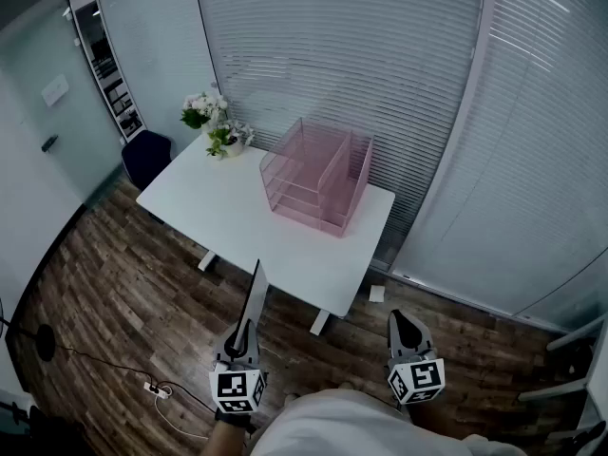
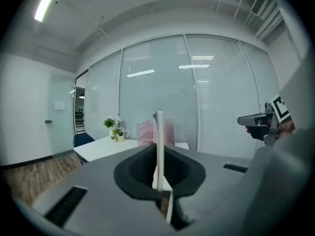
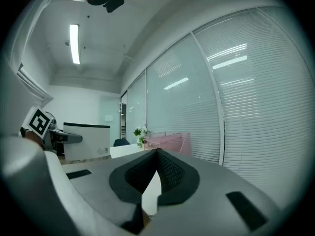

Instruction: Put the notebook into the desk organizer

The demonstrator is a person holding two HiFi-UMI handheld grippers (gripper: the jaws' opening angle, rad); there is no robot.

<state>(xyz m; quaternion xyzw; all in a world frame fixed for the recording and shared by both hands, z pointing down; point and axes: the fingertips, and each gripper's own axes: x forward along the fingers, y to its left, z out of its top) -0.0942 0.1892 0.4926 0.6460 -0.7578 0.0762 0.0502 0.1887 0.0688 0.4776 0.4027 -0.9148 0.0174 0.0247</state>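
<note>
A thin white notebook (image 1: 255, 297) stands edge-on, and my left gripper (image 1: 245, 335) is shut on its lower end. In the left gripper view the notebook (image 2: 159, 141) shows as a narrow upright strip pinched between the black pads (image 2: 138, 173). The pink see-through desk organizer (image 1: 318, 174) stands on the far right part of the white table (image 1: 228, 212), well ahead of both grippers. My right gripper (image 1: 403, 323) hangs over the floor beside the left one, shut with nothing in it; its tips (image 3: 157, 152) meet.
A vase of white flowers (image 1: 214, 122) sits at the table's far left corner, with a dark blue chair (image 1: 147, 157) beside it. Glass walls with blinds stand behind the table. A cable and power strip (image 1: 157, 388) lie on the wood floor at left.
</note>
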